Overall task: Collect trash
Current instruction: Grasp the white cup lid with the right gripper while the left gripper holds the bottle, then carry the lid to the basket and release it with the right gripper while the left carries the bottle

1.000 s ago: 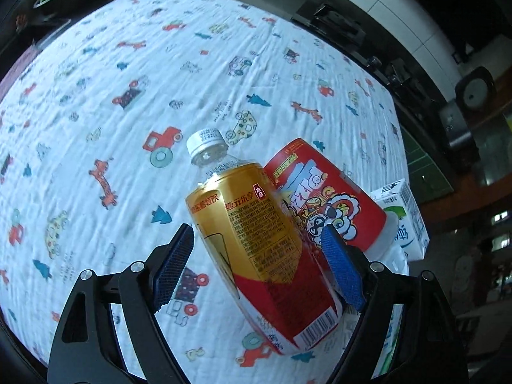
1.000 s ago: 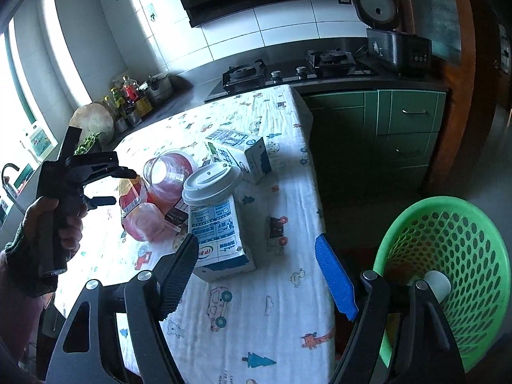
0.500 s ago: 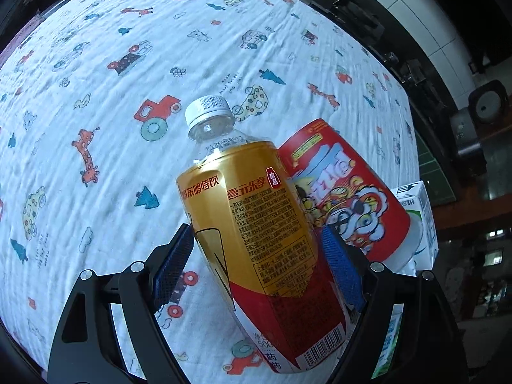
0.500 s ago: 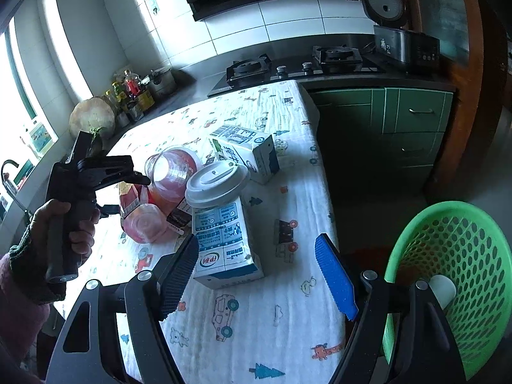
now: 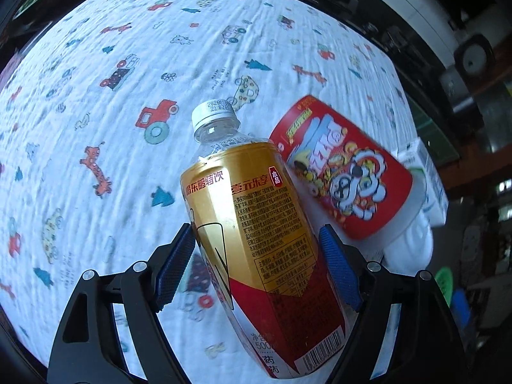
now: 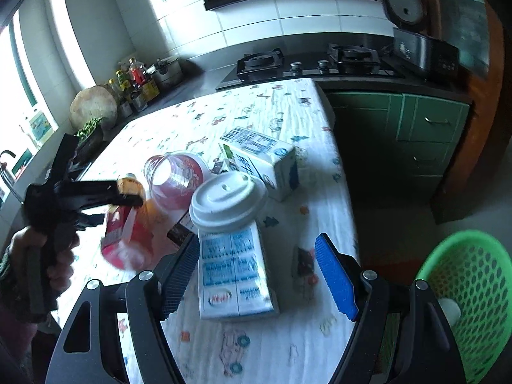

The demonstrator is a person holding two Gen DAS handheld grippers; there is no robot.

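A gold-and-red labelled plastic bottle (image 5: 256,233) with a white cap sits tilted between the fingers of the left gripper (image 5: 256,265), which pinch its body; whether it has left the table (image 5: 96,128) I cannot tell. Just beside it lies a red printed cup (image 5: 345,176), with a milk carton (image 5: 428,179) behind. The right gripper (image 6: 256,275) hovers with fingers spread over another flat carton (image 6: 233,275) topped by a white lid (image 6: 227,201); a green basket (image 6: 473,291) waits on the floor. The slick, tilted bottle could slip or nudge the cup. Compared with a second ago, the fingers have closed from wide apart onto the bottle.
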